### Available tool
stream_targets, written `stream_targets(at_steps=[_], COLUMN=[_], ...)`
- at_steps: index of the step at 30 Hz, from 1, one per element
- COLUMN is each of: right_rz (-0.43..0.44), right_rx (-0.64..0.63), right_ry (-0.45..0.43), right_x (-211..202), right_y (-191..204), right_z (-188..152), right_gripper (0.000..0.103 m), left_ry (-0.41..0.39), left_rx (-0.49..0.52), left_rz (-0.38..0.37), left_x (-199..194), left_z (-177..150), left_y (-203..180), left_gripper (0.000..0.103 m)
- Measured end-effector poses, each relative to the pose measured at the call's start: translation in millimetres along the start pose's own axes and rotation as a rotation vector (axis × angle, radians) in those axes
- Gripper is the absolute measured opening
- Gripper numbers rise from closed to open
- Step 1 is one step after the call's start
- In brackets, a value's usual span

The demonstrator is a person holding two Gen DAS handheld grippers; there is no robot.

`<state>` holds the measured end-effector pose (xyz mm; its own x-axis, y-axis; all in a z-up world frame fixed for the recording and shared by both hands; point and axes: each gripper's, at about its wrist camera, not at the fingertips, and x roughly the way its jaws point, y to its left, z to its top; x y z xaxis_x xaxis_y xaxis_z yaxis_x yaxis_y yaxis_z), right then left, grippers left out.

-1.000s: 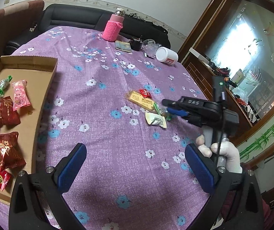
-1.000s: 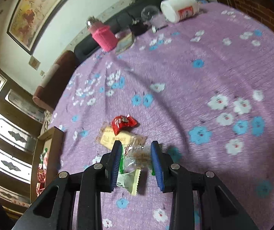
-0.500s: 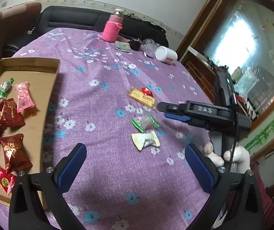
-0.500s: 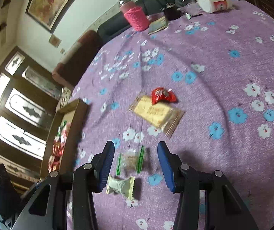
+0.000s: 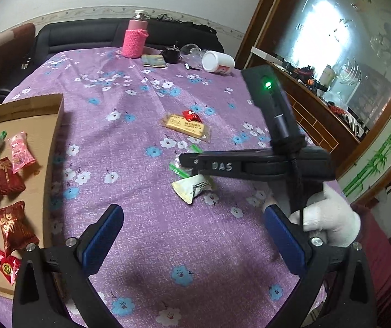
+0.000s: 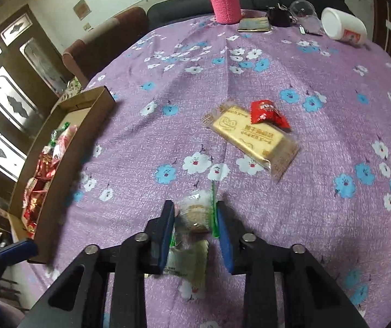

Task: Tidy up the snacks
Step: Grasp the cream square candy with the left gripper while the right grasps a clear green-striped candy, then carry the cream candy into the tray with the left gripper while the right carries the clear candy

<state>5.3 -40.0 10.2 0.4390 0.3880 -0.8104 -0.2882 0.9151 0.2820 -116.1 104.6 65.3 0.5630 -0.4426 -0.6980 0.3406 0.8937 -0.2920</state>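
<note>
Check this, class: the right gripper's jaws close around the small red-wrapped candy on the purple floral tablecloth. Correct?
No. In the right wrist view the right gripper closes on the clear green-edged wrapped snack; the small red-wrapped candy lies untouched on the purple floral tablecloth.

We are seeing a clear green-edged snack packet (image 6: 198,213) sitting between blue pads, a pale packet (image 6: 192,265) lying just behind it.

Dim, fisheye-bent views; window (image 5: 324,24) glare at right, slight motion blur.
</note>
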Motion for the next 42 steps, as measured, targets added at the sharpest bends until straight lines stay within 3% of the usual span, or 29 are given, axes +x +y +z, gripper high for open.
stream_targets(at_steps=[7,13,16,19,22,23,29,32,36,37,39,42], right_rz=[-0.033,-0.003,0.018,0.034,0.039,0.041,0.052,0.06,0.056,0.053,0.048,0.043], right_rx=[0.09,0.157,0.184,0.202,0.207,0.208,0.22,0.225,0.219,0.218,0.217,0.218], right_ry=[-0.037,-0.065,-0.072,-0.078,-0.084,-0.084,-0.077,-0.072,-0.074,-0.077,-0.081,-0.087], right_x=[-22,-43,-50,-55,-58,-58,-54,-52,-55,-56,-59,-63], right_y=[-42,-66,-74,-79,-79,-80,-82,-80,-77,-77,-76,-74], right_z=[-6,-16,-20,-22,-23,-23,-24,-25,-25,-25,-24,-23], right_gripper=[0.029,0.029,0.029,0.029,0.029,0.029,0.029,0.029,0.029,0.029,0.029,0.029], left_ry=[0.048,0.079,0.108,0.146,0.211,0.222,0.197,0.202,0.2,0.199,0.193,0.173], left_rx=[0.059,0.162,0.226,0.301,0.303,0.304,0.29,0.291,0.309,0.314,0.311,0.281], left_rz=[-0.008,-0.032,-0.079,-0.04,-0.053,-0.044,-0.069,-0.052,-0.014,-0.001,0.012,0.023], left_x=[23,54,73,92,105,107,93,99,108,108,105,96], left_z=[8,24,29,30,27,26,22,21,16,15,15,14], left_y=[-7,-17,-22,-27,-24,-23,-23,-25,-32,-34,-35,-30], left_gripper=[0.102,0.101,0.092,0.08,0.047,0.043,0.045,0.06,0.061,0.058,0.032,0.03])
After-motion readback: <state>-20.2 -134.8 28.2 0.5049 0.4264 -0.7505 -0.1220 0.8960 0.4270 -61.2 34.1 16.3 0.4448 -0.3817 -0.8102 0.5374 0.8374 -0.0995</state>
